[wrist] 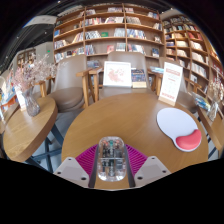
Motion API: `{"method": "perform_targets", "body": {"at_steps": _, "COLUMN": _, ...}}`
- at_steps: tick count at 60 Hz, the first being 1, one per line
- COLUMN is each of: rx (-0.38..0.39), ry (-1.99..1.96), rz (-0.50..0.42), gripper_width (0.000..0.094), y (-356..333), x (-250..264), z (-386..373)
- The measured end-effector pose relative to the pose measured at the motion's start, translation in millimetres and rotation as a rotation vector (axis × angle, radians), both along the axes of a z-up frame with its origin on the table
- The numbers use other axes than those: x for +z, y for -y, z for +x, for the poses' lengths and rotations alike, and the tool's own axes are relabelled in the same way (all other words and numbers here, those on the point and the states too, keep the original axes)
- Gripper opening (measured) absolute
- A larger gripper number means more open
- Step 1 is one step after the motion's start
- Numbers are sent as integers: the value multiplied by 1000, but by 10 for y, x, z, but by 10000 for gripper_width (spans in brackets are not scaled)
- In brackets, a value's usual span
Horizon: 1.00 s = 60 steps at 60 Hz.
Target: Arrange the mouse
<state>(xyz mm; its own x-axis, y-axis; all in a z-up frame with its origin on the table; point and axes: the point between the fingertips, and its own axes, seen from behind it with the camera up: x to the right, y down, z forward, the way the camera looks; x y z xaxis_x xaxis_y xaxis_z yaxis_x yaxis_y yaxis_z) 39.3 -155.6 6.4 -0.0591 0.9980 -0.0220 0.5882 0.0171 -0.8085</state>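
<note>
A clear, see-through mouse sits between my gripper's two fingers, and both magenta pads press on its sides. It is held above the near edge of a round wooden table. A white mouse mat with a red wrist rest lies on the table, ahead of the fingers and to the right.
A smaller round wooden table with a vase of pale branches stands to the left. Wooden chairs and a display stand with a book are beyond the table. Bookshelves line the back wall.
</note>
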Motion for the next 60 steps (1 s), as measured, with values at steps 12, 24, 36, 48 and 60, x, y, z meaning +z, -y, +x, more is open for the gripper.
{"method": "perform_targets", "body": {"at_steps": 12, "rx": 9, "ry": -85, "rz": 12, "gripper_width": 449, "y": -672, "x": 739, "z": -357}}
{"method": "perform_targets", "body": {"at_steps": 24, "rx": -93, "ry": -104, "rz": 121, "gripper_width": 449, "y": -1957, "x": 798, "z": -929}}
{"method": "perform_targets", "body": {"at_steps": 36, "rx": -163, "ry": -18, "rz": 52, "gripper_width": 447, "y": -2744, "x": 211, "z": -1136}}
{"method": "perform_targets", "body": {"at_steps": 48, "rx": -149, "ry": 3, "rz": 55, "gripper_width": 454, "y": -2995, "x": -114, "z": -1271}}
{"method": "perform_targets", "body": {"at_steps": 60, "rx": -167, "ry": -19, "rz": 43, "gripper_width": 805, "y": -3067, "x": -70, "z": -1274}}
